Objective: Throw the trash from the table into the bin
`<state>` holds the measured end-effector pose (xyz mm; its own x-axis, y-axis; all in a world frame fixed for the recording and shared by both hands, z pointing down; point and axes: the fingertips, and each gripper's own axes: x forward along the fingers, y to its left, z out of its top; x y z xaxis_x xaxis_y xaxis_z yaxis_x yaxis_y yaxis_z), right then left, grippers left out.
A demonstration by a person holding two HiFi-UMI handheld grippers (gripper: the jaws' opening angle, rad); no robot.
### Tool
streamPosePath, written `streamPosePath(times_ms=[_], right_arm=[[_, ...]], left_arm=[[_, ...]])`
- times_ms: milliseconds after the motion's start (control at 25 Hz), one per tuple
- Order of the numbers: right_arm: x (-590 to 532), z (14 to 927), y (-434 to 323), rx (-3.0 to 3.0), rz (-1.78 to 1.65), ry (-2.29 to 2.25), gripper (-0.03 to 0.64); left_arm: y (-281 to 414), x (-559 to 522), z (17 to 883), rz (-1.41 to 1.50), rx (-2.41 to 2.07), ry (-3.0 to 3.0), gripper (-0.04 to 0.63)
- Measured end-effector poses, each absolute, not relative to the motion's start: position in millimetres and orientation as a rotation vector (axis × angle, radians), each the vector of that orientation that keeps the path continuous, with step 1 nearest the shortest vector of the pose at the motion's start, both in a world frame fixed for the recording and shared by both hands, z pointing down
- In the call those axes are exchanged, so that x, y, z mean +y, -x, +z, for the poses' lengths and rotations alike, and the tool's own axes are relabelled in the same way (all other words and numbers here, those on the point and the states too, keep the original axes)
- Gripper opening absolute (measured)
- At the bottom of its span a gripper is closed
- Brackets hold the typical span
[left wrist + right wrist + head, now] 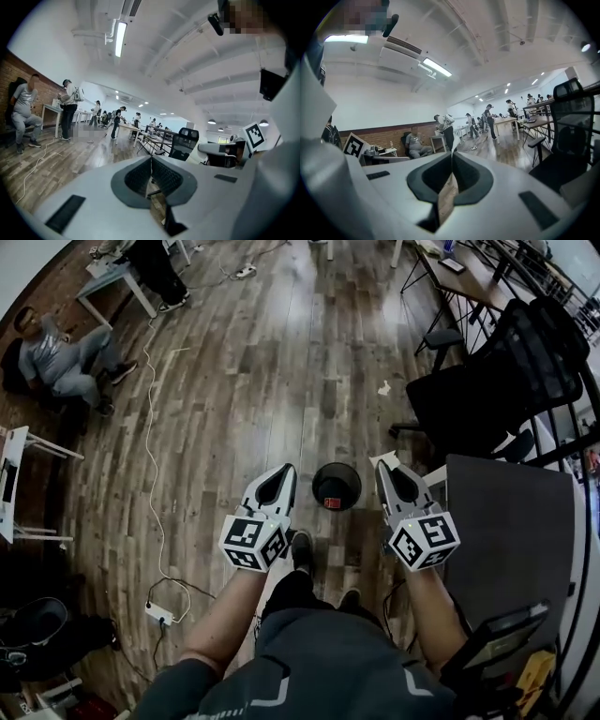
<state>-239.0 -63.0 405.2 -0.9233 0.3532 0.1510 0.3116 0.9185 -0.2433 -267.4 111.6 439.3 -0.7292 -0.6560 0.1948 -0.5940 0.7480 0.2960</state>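
The round black bin (pixel 336 486) stands on the wooden floor just ahead of the person's feet, with a small red item (pixel 332 503) inside. In the head view my left gripper (pixel 284 471) is held out to the bin's left and my right gripper (pixel 382 468) to its right, both above the floor. Each has its jaws pressed together with nothing between them. The left gripper view shows its shut jaws (pixel 151 159) pointing across the room, as does the right gripper view (pixel 452 154). The dark grey table (pixel 511 521) lies at the right.
A black office chair (pixel 487 381) stands beyond the table. A crumpled white scrap (pixel 383 388) lies on the floor past the bin. A cable and power strip (pixel 159 613) run along the floor at left. A person (pixel 66 357) sits at the far left; others stand in the distance.
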Motion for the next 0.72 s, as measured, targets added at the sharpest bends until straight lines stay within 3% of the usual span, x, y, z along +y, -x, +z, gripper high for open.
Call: streamPosePath(times_ms=[360,720], right_arm=[[-39,513,321,-2.766,0.374,0.433,0.012],[-44,660,343,-2.630,0.399,0.460,0.014]], left_arm=[[349,120,524,-0.314,-2.536,-1.038,0.011],[367,109,662,-0.321,-2.443,-0.891,0.011]])
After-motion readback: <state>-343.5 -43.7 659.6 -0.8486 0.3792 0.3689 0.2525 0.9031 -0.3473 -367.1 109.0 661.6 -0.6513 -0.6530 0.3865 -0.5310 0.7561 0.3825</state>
